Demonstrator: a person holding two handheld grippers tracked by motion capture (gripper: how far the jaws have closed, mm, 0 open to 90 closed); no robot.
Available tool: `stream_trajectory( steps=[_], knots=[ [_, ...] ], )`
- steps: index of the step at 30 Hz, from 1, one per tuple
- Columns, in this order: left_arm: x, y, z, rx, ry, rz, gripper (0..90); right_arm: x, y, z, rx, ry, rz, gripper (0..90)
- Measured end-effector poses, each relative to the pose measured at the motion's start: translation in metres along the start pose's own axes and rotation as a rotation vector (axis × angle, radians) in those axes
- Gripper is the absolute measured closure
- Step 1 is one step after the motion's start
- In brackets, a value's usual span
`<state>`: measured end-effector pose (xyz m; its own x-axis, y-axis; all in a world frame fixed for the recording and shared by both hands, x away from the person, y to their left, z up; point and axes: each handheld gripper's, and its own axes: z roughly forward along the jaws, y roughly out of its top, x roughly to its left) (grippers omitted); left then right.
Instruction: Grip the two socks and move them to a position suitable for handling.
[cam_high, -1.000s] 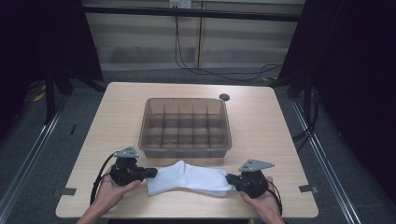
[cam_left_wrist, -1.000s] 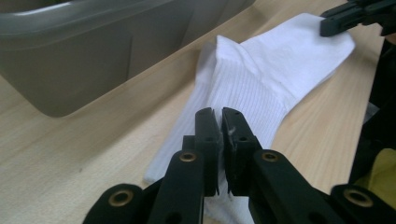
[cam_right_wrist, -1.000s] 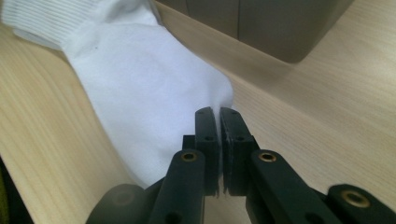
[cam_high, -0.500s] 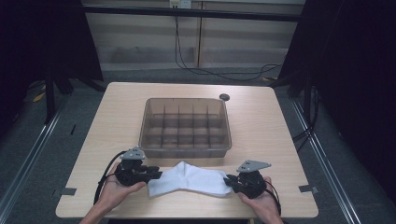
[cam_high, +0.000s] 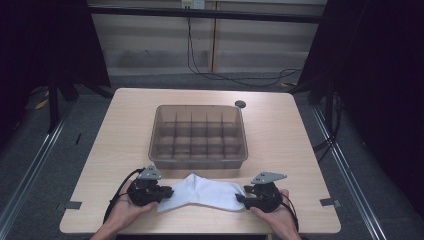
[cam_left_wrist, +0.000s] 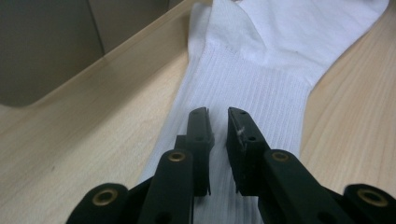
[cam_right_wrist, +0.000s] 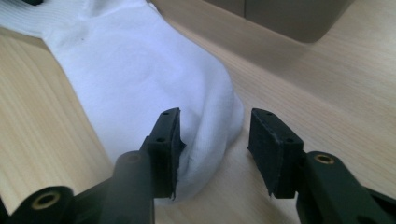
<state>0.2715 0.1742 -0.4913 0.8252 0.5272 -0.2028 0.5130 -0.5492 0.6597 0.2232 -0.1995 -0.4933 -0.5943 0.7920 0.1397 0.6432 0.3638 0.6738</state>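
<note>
So the left gripper has its jaws a narrow gap apart, hovering right over the ribbed cuff end of the white sock; they've just been easing a bit closer, and nothing looks pinched between them. The right gripper has its jaws well apart, having just been opening, with the toe end of the sock sitting loosely between them: the left-hand pad touches the fabric, the other one is clear of it. From above, the sock lies flat along the near edge of the table, stretched between the left gripper and the right gripper, a hand behind each one. Just past the sock sits a clear plastic organiser box with a grid of compartments, and a small dark round thing rests near the table's far edge.
</note>
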Motion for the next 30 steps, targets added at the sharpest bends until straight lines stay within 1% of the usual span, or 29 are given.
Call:
stream_trajectory(
  steps=[2, 4, 5, 7, 8, 9, 11, 12, 13, 15, 17, 18, 19, 20, 21, 22, 25, 26, 27, 29, 30],
  knots=[
    [0.0, -0.002, -0.002, 0.002, -0.003, -0.002, 79.1, 0.002, 0.002, 0.005, 0.009, 0.01, -0.011, 51.0],
    [0.001, -0.005, -0.004, -0.003, -0.023, -0.015, 78.2, 0.004, 0.003, 0.008, 0.006, 0.012, -0.022, 51.5],
    [0.001, -0.006, -0.005, -0.003, -0.029, -0.016, 77.2, 0.005, 0.004, 0.008, 0.01, 0.006, -0.029, 53.6],
    [-0.001, -0.007, -0.006, 0.001, -0.03, -0.004, 75.6, 0.007, 0.005, 0.01, 0.009, 0.01, -0.051, 58.0],
    [-0.002, -0.007, -0.007, 0.004, -0.03, -0.005, 74.3, 0.008, 0.006, 0.01, 0.01, 0.006, -0.061, 62.9],
    [-0.003, -0.007, -0.007, 0.008, -0.029, -0.013, 72.5, 0.008, 0.006, 0.011, 0.011, 0.011, -0.064, 65.7],
    [-0.006, -0.008, -0.008, 0.008, -0.034, -0.022, 71.1, 0.008, 0.007, 0.012, 0.01, 0.022, -0.066, 75.6],
    [-0.007, -0.009, -0.008, 0.01, -0.045, -0.022, 70.3, 0.008, 0.008, 0.012, 0.013, 0.03, -0.06, 77.0],
    [-0.009, -0.009, -0.008, 0.009, -0.058, -0.022, 70.0, 0.007, 0.009, 0.013, 0.013, 0.022, -0.049, 79.0],
    [-0.015, -0.012, -0.008, 0.005, -0.07, 0.002, 70.0, 0.003, 0.01, 0.013, 0.011, 0.01, -0.035, 81.9],
    [-0.021, -0.014, -0.006, 0.002, -0.096, 0.011, 70.0, -0.001, 0.01, 0.012, 0.01, 0.003, -0.02, 83.2],
    [-0.023, -0.013, -0.005, 0.0, -0.099, 0.016, 70.0, -0.002, 0.009, 0.011, 0.007, 0.002, -0.012, 83.7],
    [-0.025, -0.013, -0.004, 0.004, -0.104, 0.009, 70.0, -0.004, 0.009, 0.01, 0.009, 0.0, -0.01, 84.1],
    [-0.026, -0.012, -0.003, 0.003, -0.119, 0.011, 70.0, -0.005, 0.008, 0.01, 0.004, 0.001, -0.015, 84.2],
    [-0.027, -0.011, -0.002, 0.004, -0.131, 0.01, 70.0, -0.006, 0.008, 0.009, 0.007, -0.006, -0.008, 84.4],
    [-0.029, -0.01, -0.001, 0.005, -0.132, 0.017, 70.0, -0.007, 0.009, 0.009, 0.005, -0.007, -0.006, 84.4],
    [-0.03, -0.007, -0.001, -0.003, -0.142, 0.018, 68.4, -0.011, 0.01, 0.01, 0.0, 0.005, -0.011, 84.4],
    [-0.029, -0.005, -0.001, -0.014, -0.142, 0.017, 68.2, -0.011, 0.011, 0.01, -0.001, 0.006, -0.017, 84.4],
    [-0.028, -0.001, -0.002, -0.022, -0.145, 0.029, 68.2, -0.012, 0.011, 0.01, 0.001, 0.01, -0.013, 84.4],
    [-0.026, 0.008, -0.003, -0.045, -0.136, 0.052, 70.2, -0.012, 0.013, 0.01, -0.001, 0.021, -0.021, 84.5],
    [-0.023, 0.013, -0.002, -0.06, -0.135, 0.048, 70.8, -0.011, 0.014, 0.011, -0.001, 0.021, -0.018, 84.5]
  ],
)
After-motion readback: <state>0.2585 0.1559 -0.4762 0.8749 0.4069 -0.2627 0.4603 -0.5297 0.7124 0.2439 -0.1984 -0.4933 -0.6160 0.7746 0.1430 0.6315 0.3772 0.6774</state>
